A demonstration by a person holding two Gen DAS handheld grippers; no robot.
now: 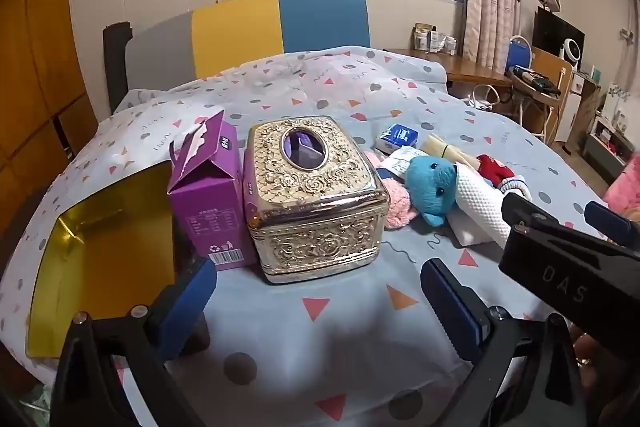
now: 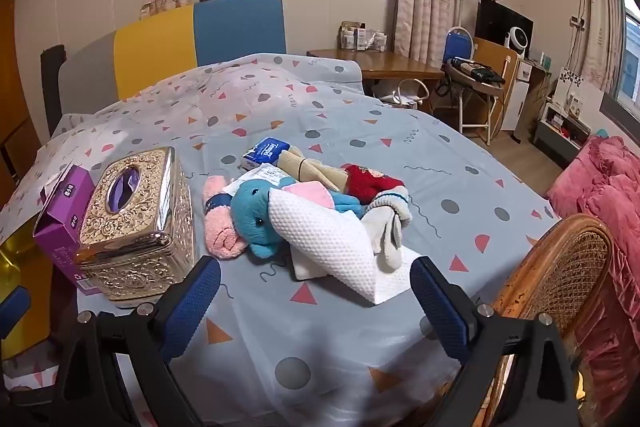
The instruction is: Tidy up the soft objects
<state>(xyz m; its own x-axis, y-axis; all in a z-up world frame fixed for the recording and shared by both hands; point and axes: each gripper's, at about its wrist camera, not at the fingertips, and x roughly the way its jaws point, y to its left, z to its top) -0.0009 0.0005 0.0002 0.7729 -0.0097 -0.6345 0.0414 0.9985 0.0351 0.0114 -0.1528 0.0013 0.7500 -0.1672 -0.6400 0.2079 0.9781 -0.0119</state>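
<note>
Blue-padded grippers (image 1: 318,301) (image 2: 316,301) agape, angled down

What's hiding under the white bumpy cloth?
The white cloth lies over part of the blue teddy, a pink piece and a flat white sheet. Anything else beneath it is covered.

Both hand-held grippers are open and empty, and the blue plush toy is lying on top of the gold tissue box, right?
Not quite. The blue plush toy lies on the bedsheet in the pile beside the gold tissue box, not on top of it; the right wrist view shows this. The left hand-held gripper and right hand-held gripper are indeed open and empty.
</note>
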